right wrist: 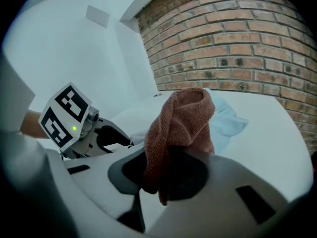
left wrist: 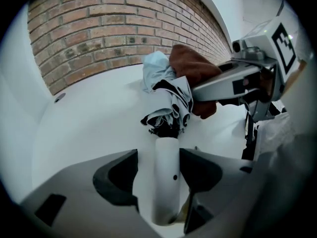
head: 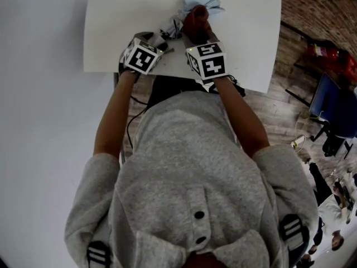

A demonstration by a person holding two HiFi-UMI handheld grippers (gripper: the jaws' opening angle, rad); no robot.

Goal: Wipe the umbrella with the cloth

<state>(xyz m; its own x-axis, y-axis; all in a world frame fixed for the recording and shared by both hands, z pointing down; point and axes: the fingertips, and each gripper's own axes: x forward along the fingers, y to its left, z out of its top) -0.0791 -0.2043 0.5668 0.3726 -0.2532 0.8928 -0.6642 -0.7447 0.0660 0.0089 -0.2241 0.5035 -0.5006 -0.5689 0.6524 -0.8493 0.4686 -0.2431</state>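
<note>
Beyond the grey hoodie (head: 189, 166), the left tongs (left wrist: 167, 163) are clenched on the umbrella (left wrist: 172, 103) (by its white handle (left wrist: 167, 182)), and the right tongs (right wrist: 166, 175) grasp the brown cloth (right wrist: 184, 118) against it.

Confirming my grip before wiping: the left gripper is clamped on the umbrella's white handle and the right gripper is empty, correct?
Not quite. The right gripper is not empty: the right gripper view shows its jaws shut on the brown cloth. The left gripper is indeed clamped on the white handle of the umbrella.
</note>
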